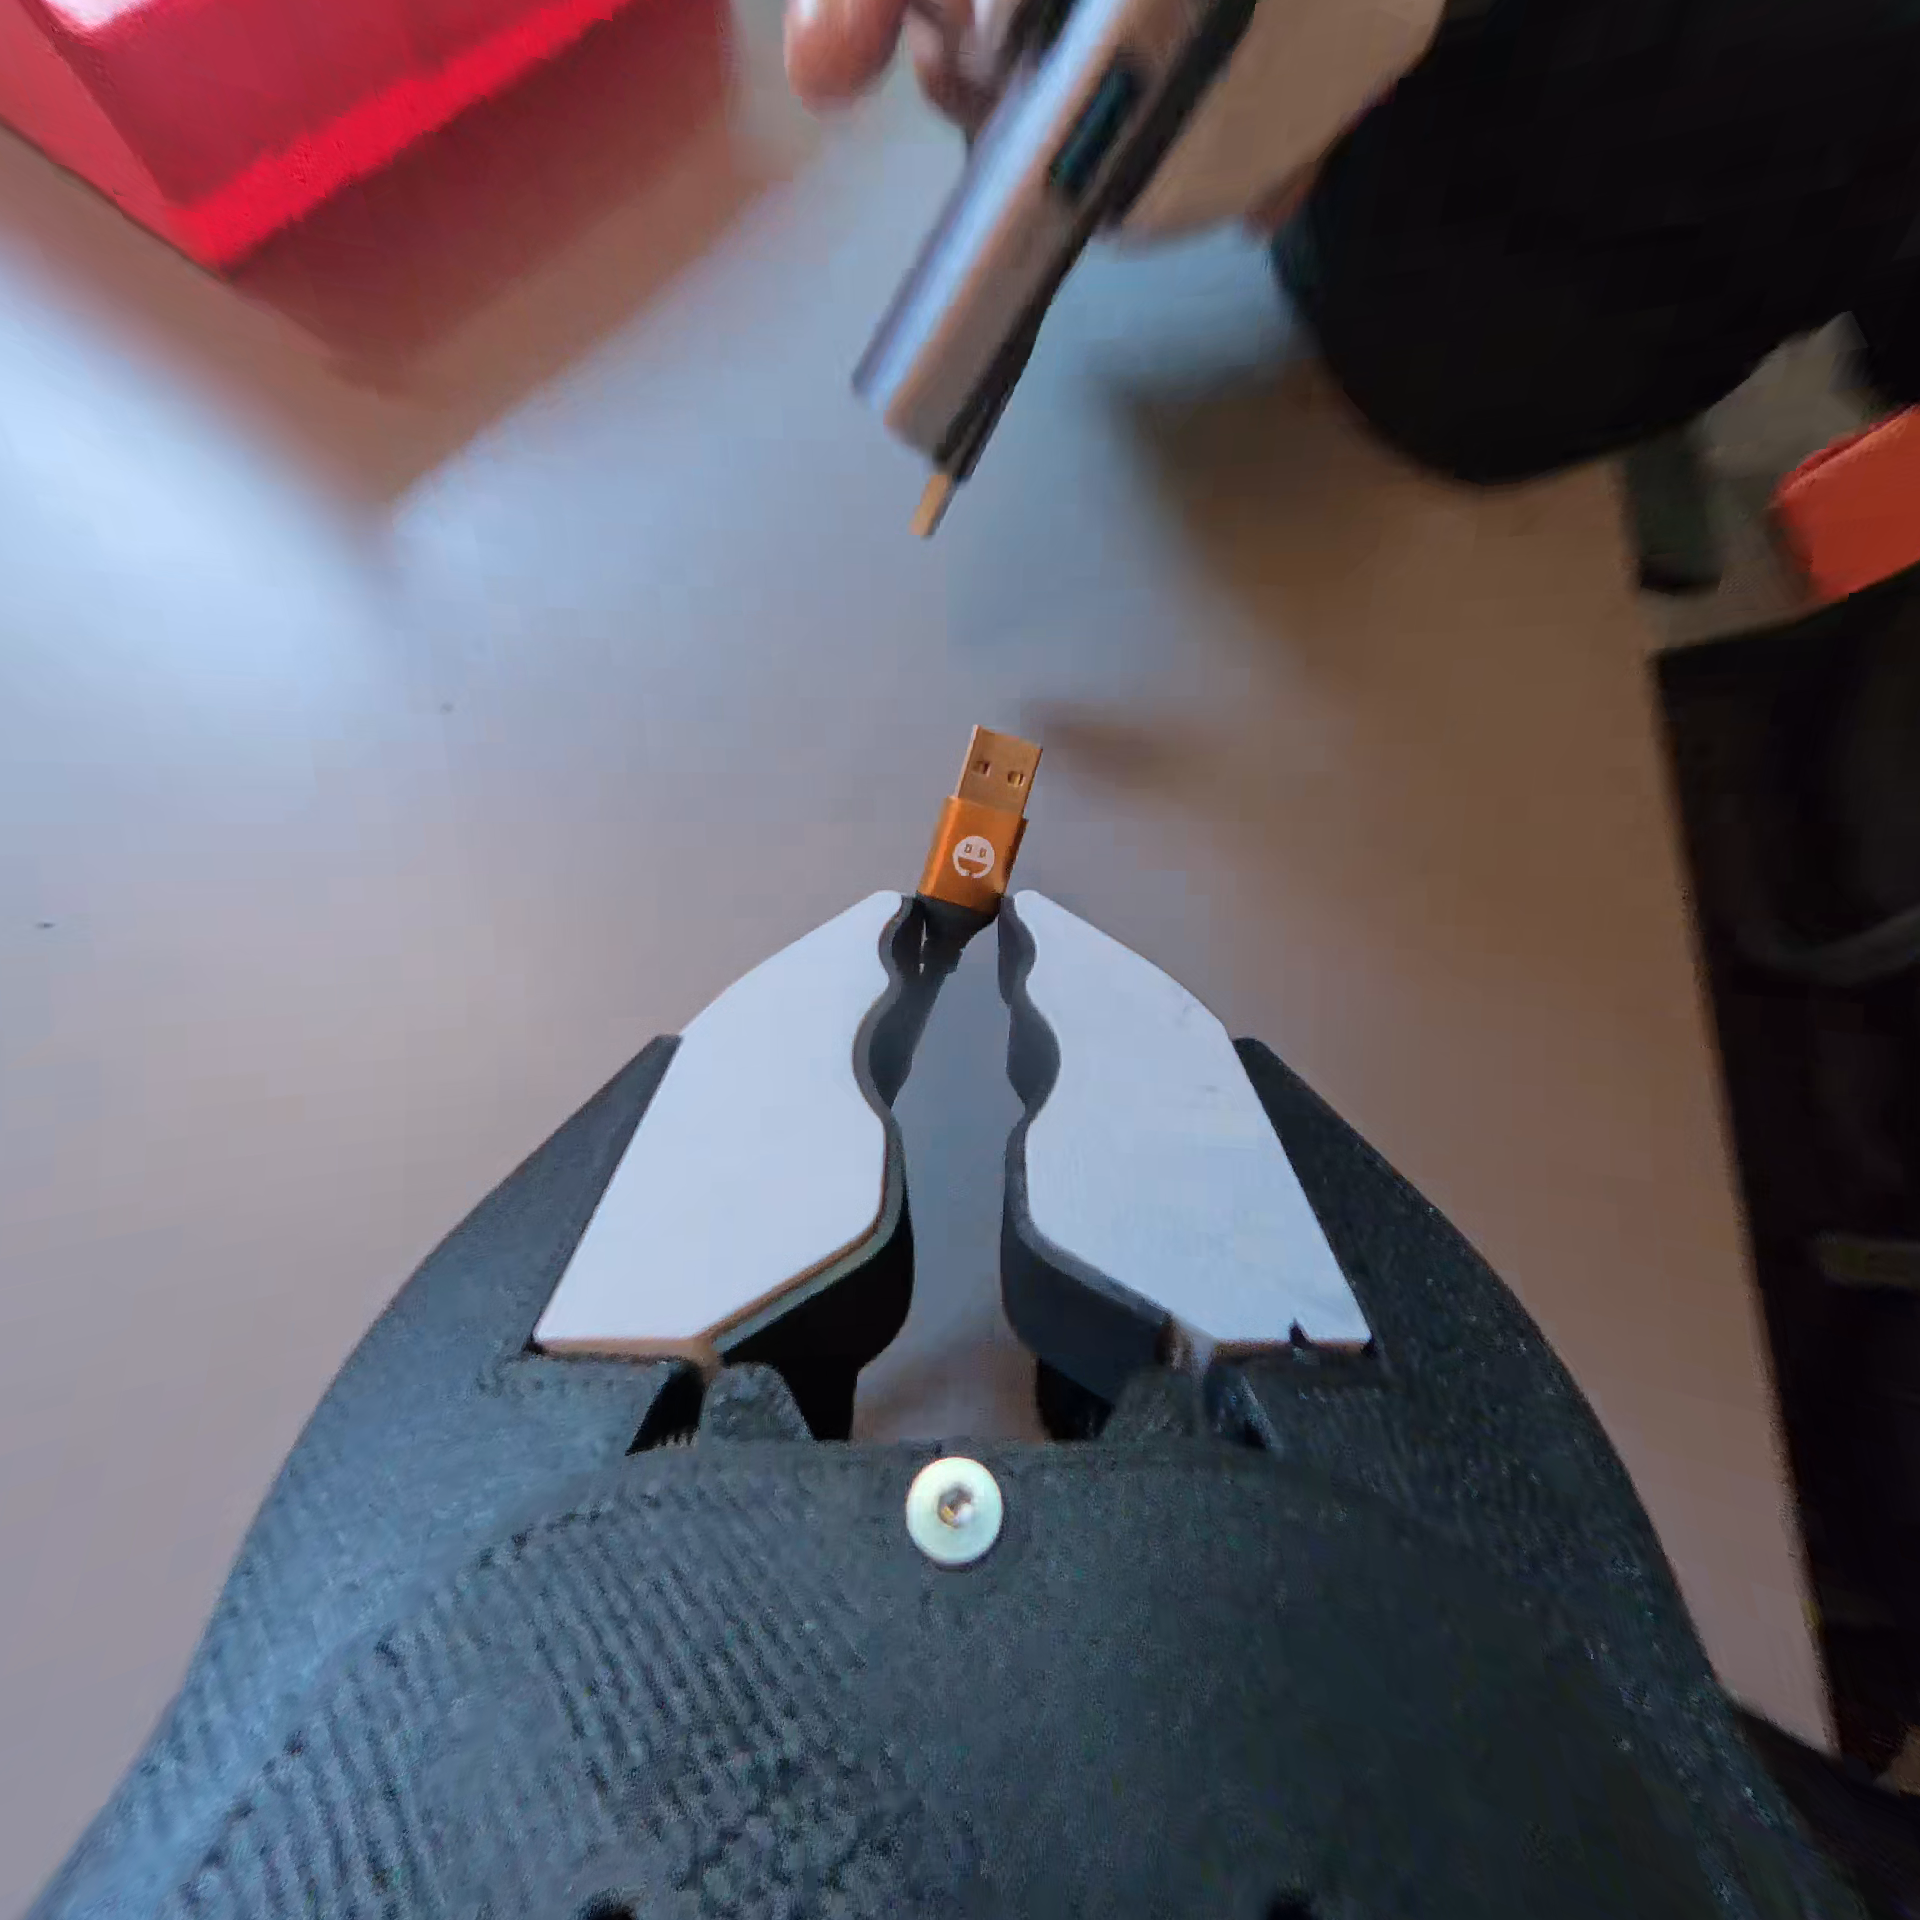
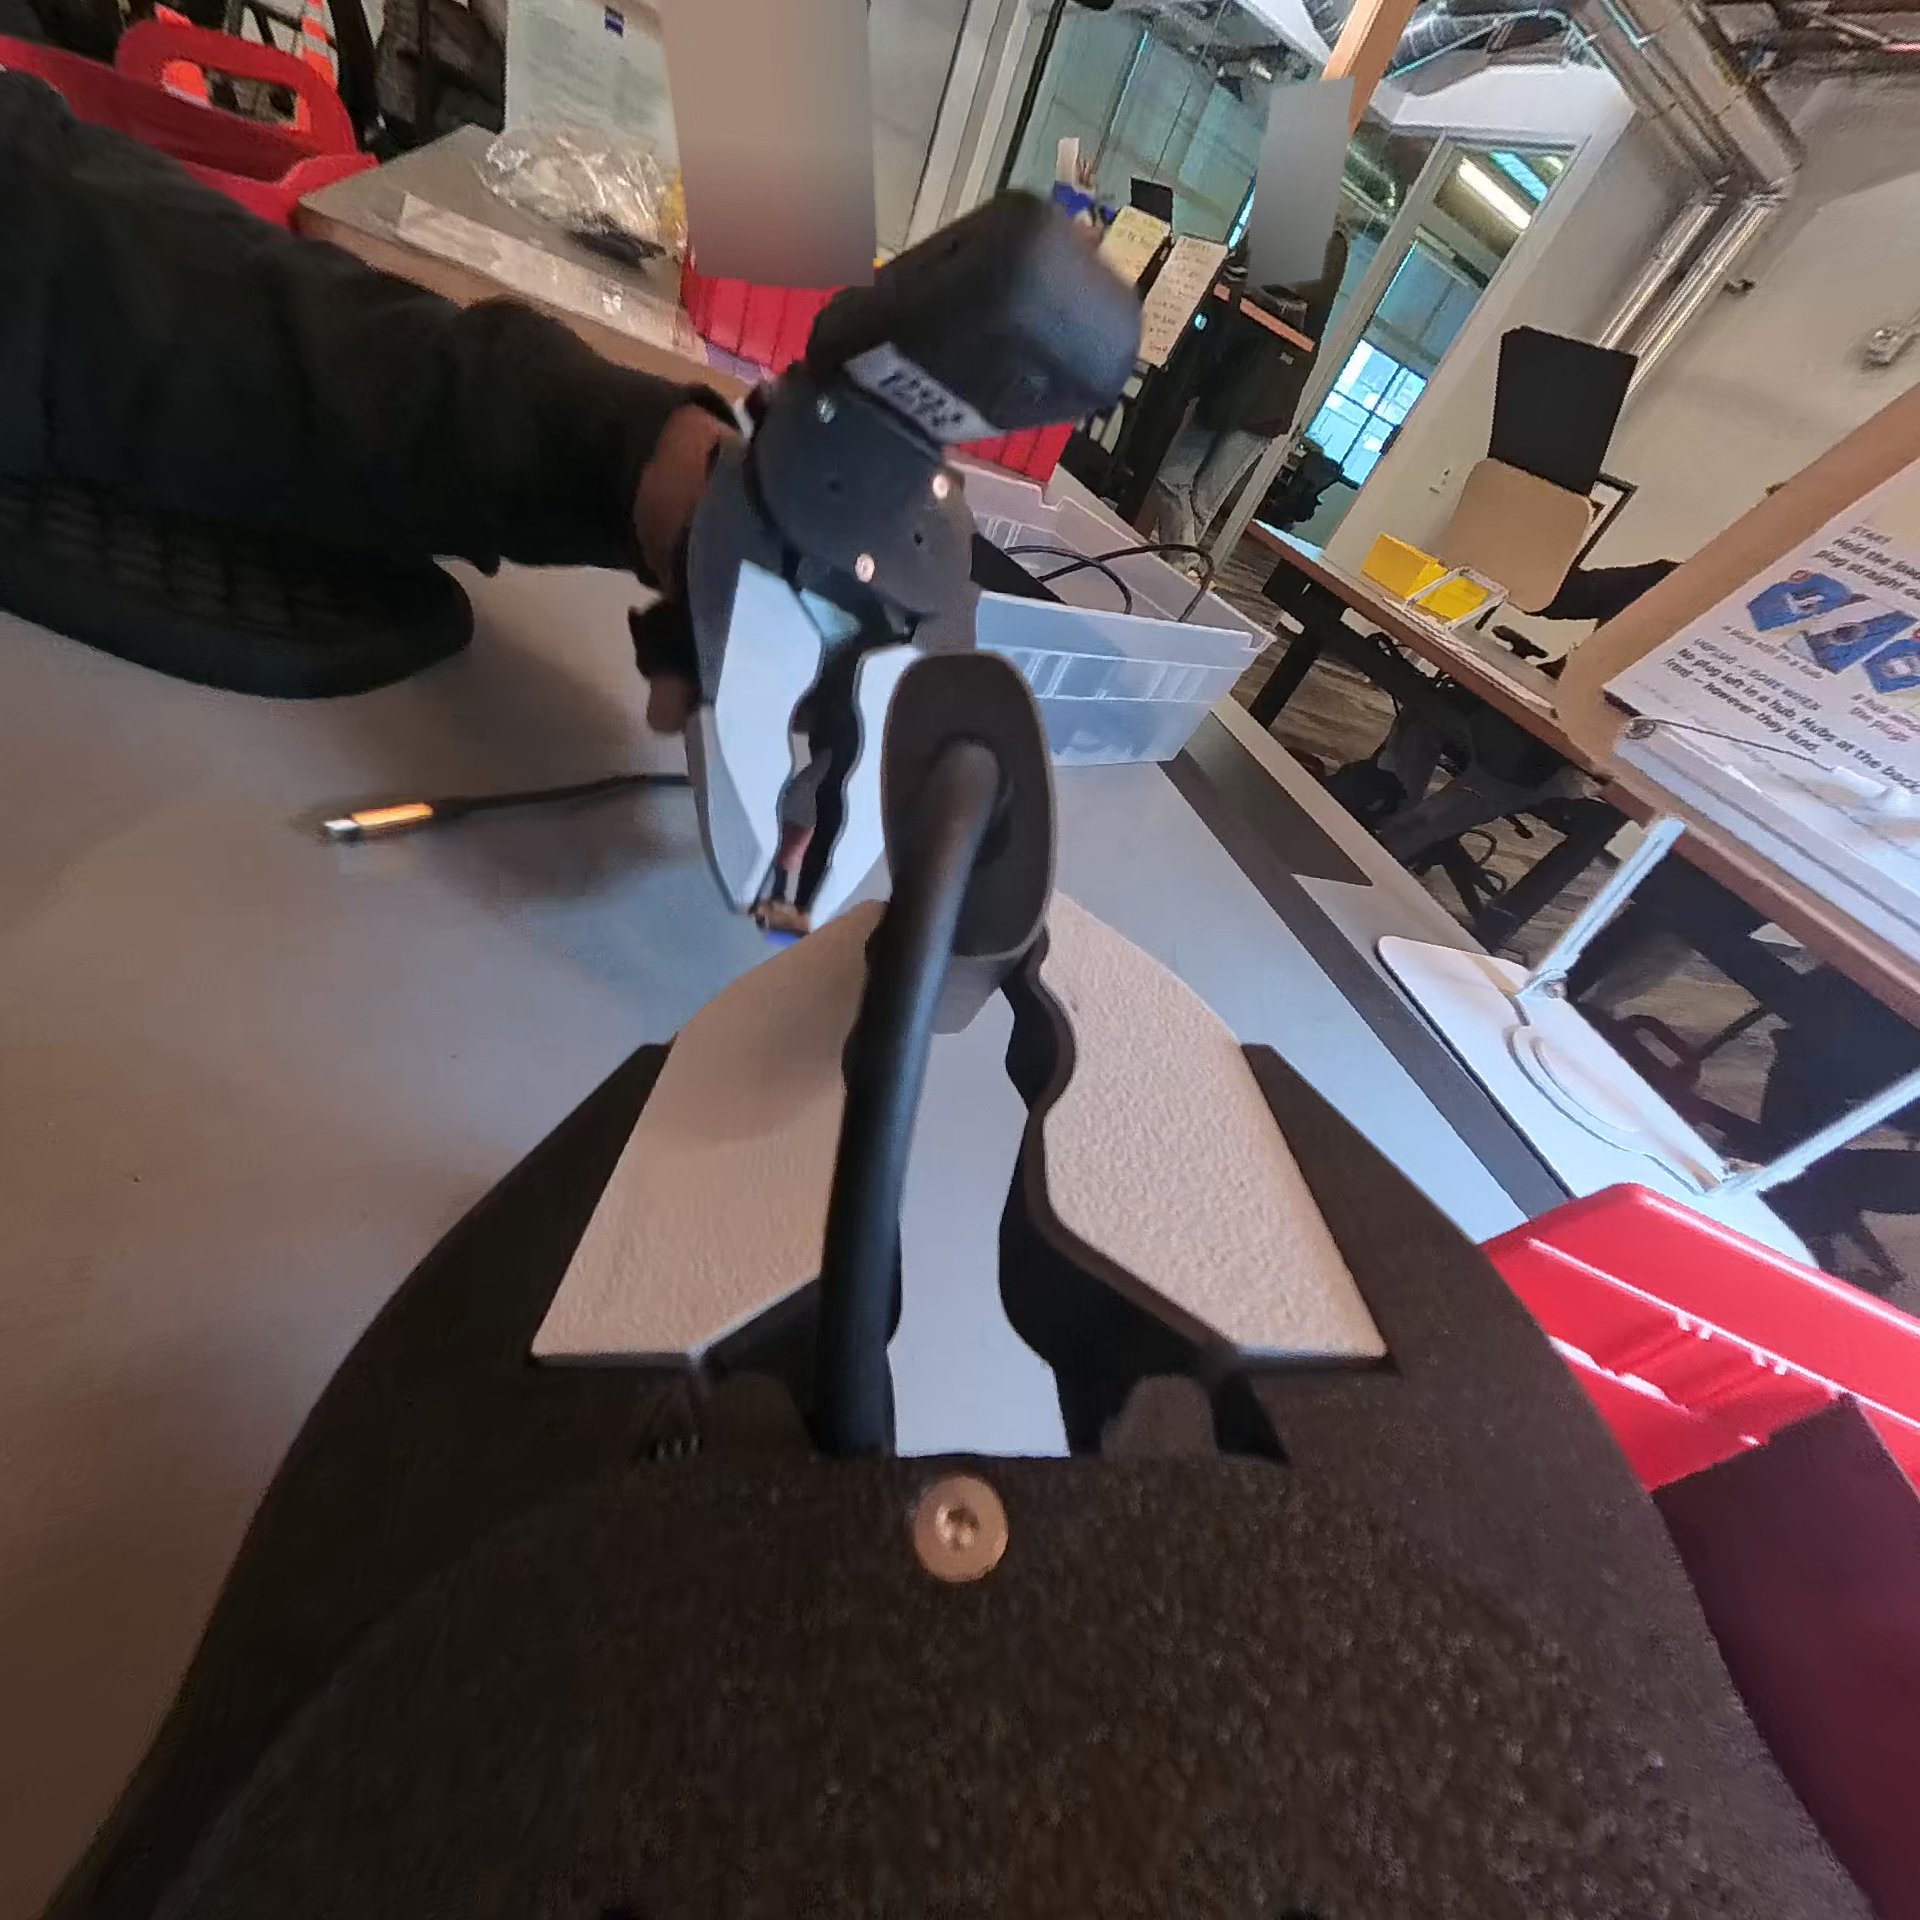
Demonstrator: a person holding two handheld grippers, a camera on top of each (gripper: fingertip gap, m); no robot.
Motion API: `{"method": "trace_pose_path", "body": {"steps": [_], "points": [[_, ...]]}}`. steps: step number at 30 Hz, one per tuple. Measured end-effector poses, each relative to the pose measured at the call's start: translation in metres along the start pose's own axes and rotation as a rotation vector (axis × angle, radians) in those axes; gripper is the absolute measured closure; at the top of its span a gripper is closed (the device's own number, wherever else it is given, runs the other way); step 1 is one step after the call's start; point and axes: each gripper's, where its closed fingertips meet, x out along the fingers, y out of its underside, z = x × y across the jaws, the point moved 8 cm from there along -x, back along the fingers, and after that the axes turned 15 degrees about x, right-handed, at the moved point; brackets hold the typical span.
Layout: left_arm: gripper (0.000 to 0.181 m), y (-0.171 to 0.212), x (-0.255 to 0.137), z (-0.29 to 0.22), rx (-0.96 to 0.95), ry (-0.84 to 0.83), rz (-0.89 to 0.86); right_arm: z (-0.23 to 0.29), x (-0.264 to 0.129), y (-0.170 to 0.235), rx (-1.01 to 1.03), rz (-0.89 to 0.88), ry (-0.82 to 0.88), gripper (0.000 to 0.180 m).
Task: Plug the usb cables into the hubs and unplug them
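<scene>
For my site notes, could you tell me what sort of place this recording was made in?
Probably an open workshop or lab office. Long worktables stand in rows, bare ducts run under the ceiling, and a clear bin and red bin sit on the grey table.

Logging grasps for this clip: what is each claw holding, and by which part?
Left claw pinches the orange USB plug by the black strain relief behind it. Right claw grips the grey hub near its cable end, its black cable trailing between the fingers.

The right gripper [image 2: 940, 961] clamps a grey hub [image 2: 971, 790], its black cable [image 2: 894, 1091] trailing back between the fingers. Beyond it, the left gripper [image 2: 774, 904] points down over the table [image 2: 260, 987]; another plug [image 2: 379, 821] lies near the left edge.
</scene>
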Motion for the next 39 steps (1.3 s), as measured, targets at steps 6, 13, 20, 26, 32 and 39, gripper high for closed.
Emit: {"method": "trace_pose_path", "body": {"steps": [6, 13, 20, 26, 32, 39], "points": [[0.167, -0.01, -0.003, 0.0, -0.202, 0.123, -0.152, 0.016, 0.013, 0.013, -0.352, 0.174, 0.085, 0.162], [0.167, -0.002, 0.01, 0.003, -0.294, 0.097, -0.059, 0.038, 0.031, 0.029, -0.743, 0.308, 0.137, 0.162], [0.167, 0.003, 0.013, 0.0, -0.344, 0.127, -0.008, 0.045, 0.042, 0.042, -0.861, 0.353, 0.14, 0.162], [0.167, 0.008, 0.014, 0.001, -0.363, 0.118, 0.04, 0.045, 0.047, 0.044, -0.9, 0.354, 0.179, 0.162], [0.167, 0.011, 0.017, 0.0, -0.368, 0.133, 0.054, 0.049, 0.049, 0.047, -0.954, 0.377, 0.17, 0.162], [0.167, 0.013, 0.015, 0.001, -0.378, 0.136, 0.057, 0.051, 0.051, 0.049, -0.993, 0.389, 0.176, 0.162]]}}
